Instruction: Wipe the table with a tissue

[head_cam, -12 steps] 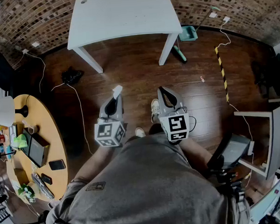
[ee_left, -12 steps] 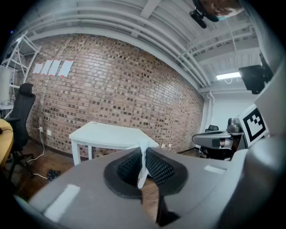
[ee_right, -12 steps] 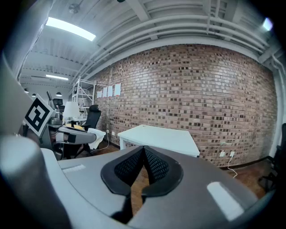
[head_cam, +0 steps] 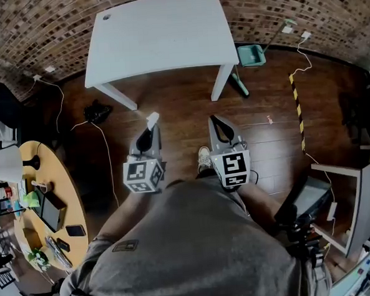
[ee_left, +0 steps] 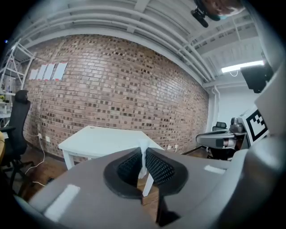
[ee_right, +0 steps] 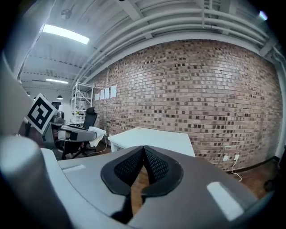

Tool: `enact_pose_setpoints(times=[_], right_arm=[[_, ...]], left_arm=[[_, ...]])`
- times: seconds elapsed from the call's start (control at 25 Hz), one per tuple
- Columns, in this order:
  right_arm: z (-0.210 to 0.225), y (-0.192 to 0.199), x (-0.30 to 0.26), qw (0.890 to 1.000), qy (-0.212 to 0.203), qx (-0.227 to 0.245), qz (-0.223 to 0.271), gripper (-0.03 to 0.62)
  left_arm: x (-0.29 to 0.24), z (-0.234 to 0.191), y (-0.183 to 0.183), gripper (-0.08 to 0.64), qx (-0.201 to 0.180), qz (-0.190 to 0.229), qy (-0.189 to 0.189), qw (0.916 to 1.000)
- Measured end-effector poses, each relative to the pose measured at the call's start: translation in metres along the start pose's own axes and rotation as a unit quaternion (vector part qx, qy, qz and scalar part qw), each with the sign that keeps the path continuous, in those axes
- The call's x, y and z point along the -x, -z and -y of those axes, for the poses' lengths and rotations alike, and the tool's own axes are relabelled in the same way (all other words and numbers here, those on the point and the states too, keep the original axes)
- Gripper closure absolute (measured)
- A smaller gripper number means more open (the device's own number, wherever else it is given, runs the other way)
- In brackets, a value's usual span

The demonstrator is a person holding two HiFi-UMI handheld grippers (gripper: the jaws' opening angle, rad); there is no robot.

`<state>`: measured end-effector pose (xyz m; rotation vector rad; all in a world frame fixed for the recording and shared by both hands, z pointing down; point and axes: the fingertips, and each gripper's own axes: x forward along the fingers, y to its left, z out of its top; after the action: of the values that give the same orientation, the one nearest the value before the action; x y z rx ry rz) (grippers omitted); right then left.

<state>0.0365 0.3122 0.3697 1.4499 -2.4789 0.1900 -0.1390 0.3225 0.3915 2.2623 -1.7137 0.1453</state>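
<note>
A white table [head_cam: 159, 33] stands against the brick wall ahead of me, its top bare; it also shows in the left gripper view [ee_left: 103, 139] and the right gripper view [ee_right: 154, 139]. My left gripper [head_cam: 151, 122] is held over the wooden floor, well short of the table, shut on a white tissue [head_cam: 152, 119] that sticks up from its tips [ee_left: 143, 156]. My right gripper [head_cam: 215, 121] hangs beside it at the same height, shut with nothing between its jaws [ee_right: 144, 152].
A round wooden table [head_cam: 48, 209] with a lamp, phones and small items stands at the left. Cables trail on the floor [head_cam: 104, 149]. A teal dustpan [head_cam: 250, 54] lies by the white table's right leg. Office chairs and desks stand at the right.
The white table sits lower and larger in the head view now. Both grippers keep their hold and place in front of me.
</note>
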Motion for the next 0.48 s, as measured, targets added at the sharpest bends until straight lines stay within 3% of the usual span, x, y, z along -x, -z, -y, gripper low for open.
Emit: enact_pose_setpoints(times=[0.48], right_arm=[[0.062,-0.012,-0.055,0.999,-0.039,-0.008,-0.002,0.577]], left_arm=[[-0.073,0.013,-0.020,0.535,-0.003,-0.009,-0.035,0.9993]])
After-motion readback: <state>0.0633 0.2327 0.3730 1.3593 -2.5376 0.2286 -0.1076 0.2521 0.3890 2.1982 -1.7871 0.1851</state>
